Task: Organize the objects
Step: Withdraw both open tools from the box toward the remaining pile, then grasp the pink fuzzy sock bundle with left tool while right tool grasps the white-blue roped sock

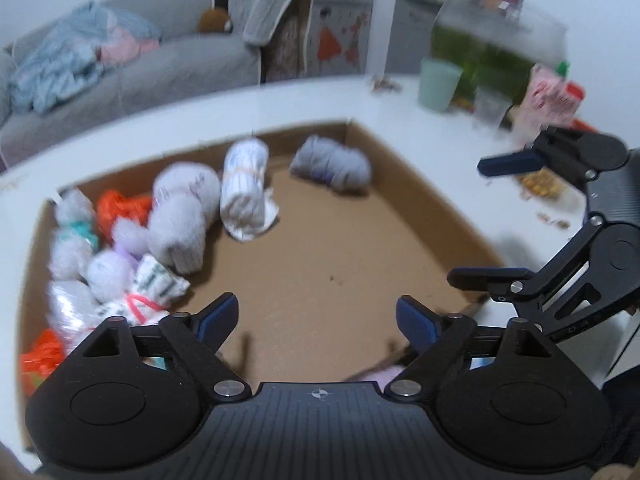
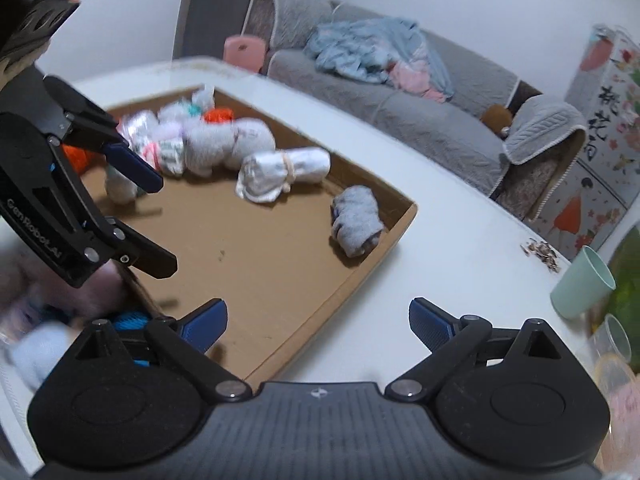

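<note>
Both claws hang wide open and empty: left gripper (image 1: 318,318) over the cardboard tray (image 1: 416,196), right gripper (image 2: 318,322) at its near right edge. Sock bundles (image 1: 120,248) crowd the tray's left side; a striped roll (image 1: 244,190) and grey roll (image 1: 332,164) lie farther right. A green cup (image 1: 438,84) stands on the white table (image 1: 400,112), far right.

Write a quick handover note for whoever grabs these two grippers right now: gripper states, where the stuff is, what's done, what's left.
Left gripper: open, empty, over the cardboard tray.
Right gripper: open, empty, over the tray's near edge.
In the tray: grey sock roll alone near one corner, white striped roll next along, then a cluster of rolled socks and small bags at the far end.
Done: these bundles are in the tray.
Left: blurred soft items beside the tray probably still need placing.
</note>
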A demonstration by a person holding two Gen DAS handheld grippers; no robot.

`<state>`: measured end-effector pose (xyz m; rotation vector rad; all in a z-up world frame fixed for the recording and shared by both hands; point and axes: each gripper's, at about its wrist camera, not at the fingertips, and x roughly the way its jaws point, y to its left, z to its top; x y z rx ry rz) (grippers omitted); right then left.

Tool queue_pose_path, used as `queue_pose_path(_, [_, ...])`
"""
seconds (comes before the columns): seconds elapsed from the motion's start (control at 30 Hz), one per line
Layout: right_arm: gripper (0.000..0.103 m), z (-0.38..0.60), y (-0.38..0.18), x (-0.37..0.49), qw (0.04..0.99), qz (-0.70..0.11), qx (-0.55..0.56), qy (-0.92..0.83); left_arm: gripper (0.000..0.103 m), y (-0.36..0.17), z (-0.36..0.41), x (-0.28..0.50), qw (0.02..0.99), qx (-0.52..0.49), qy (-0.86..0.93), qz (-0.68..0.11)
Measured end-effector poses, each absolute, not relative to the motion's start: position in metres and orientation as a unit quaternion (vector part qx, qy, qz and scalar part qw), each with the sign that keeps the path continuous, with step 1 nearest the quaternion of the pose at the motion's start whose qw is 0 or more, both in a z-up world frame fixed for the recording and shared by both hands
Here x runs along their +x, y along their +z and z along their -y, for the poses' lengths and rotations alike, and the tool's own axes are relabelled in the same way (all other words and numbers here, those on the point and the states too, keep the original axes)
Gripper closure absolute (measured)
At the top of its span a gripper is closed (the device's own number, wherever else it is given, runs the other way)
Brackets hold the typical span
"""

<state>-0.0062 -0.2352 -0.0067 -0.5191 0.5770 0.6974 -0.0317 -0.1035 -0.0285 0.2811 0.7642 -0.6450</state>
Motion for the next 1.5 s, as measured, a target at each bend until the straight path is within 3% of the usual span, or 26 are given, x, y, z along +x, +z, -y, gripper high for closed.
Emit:
queue_pose_path(0.27, [0.004, 0.254, 0.007, -0.049, 0.896, -0.248, -0.171, 0.325, 0.005, -0.008, 0.055, -0.107, 0.909, 0.102, -0.274, -0.297])
queue_pose_path(0.6, [0.001, 0.239, -0.014, -0.092, 0.908, -0.270, -0.063, 0.313, 0.003, -0.042, 0.042, -0.170, 0.907, 0.127, -0.267, -0.300])
queue_pose_path(0.93, [0.001, 0.216, -0.040, -0.099, 0.899, -0.304, -0.087, 0.303, 0.004, -0.073, 0.043, -0.168, 0.901, 0.145, -0.256, -0.318])
queue_pose_path(1.3, [0.001, 0.264, -0.039, -0.112, 0.922, -0.303, -0.067, 0.230, 0.003, -0.073, 0.032, -0.164, 0.912, 0.138, -0.212, -0.323])
queue_pose_path(1.5, [0.001, 0.260, -0.034, -0.112, 0.923, -0.301, -0.062, 0.234, 0.012, -0.078, 0.043, -0.168, 0.910, 0.139, -0.223, -0.319])
